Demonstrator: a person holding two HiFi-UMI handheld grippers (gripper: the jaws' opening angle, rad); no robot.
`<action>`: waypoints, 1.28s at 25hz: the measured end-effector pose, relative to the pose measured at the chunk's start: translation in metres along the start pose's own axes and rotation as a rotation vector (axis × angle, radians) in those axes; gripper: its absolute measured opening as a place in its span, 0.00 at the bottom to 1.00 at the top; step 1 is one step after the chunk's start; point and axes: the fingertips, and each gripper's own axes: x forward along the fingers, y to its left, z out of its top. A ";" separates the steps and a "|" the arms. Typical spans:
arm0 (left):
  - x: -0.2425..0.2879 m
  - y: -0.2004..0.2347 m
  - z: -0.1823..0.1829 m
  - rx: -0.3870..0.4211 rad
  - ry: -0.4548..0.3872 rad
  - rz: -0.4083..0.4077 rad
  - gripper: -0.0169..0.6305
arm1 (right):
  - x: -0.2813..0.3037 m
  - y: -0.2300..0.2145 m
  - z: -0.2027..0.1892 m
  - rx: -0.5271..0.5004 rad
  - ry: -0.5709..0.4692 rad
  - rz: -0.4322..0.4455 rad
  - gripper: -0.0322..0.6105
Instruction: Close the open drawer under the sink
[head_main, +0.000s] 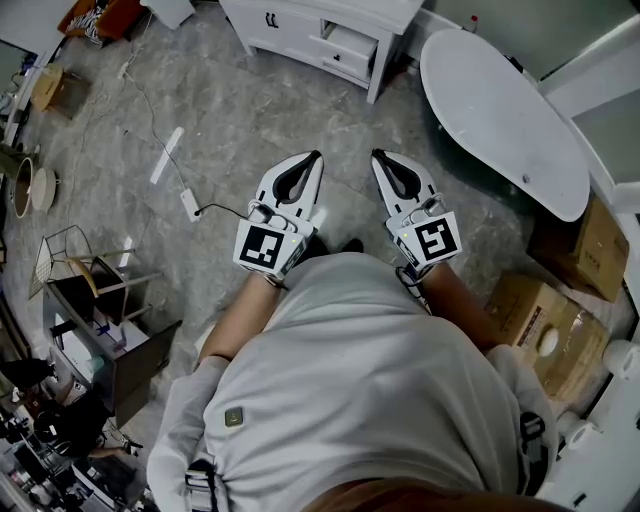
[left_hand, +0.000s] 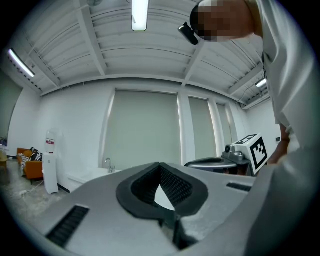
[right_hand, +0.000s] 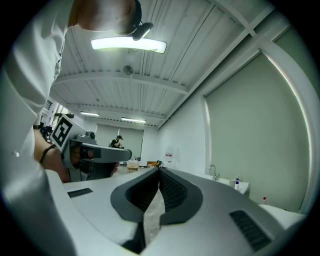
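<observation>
Hovering over open floor, left gripper, right gripper, fingers clenched empty, drawer ahead.

Held level and side by side at centre frame, tips toward the upper edge: left gripper and right gripper, jaws of each closed together on nothing, left forearm and right forearm trailing toward lower centre.

Seen from above, a person wears a pale grey shirt with a small square patch. The white left gripper and right gripper have black ribbed lining, and each carries a marker cube printed with black-and-white squares.
</observation>
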 end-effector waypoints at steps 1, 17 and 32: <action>0.001 0.003 0.000 0.000 -0.003 -0.002 0.04 | 0.004 0.000 -0.001 -0.001 0.004 0.000 0.09; 0.015 0.139 -0.016 -0.033 0.038 0.000 0.04 | 0.137 0.007 -0.023 0.006 0.073 0.025 0.09; 0.029 0.264 -0.021 -0.049 0.062 -0.069 0.04 | 0.261 0.021 -0.039 0.035 0.132 0.008 0.09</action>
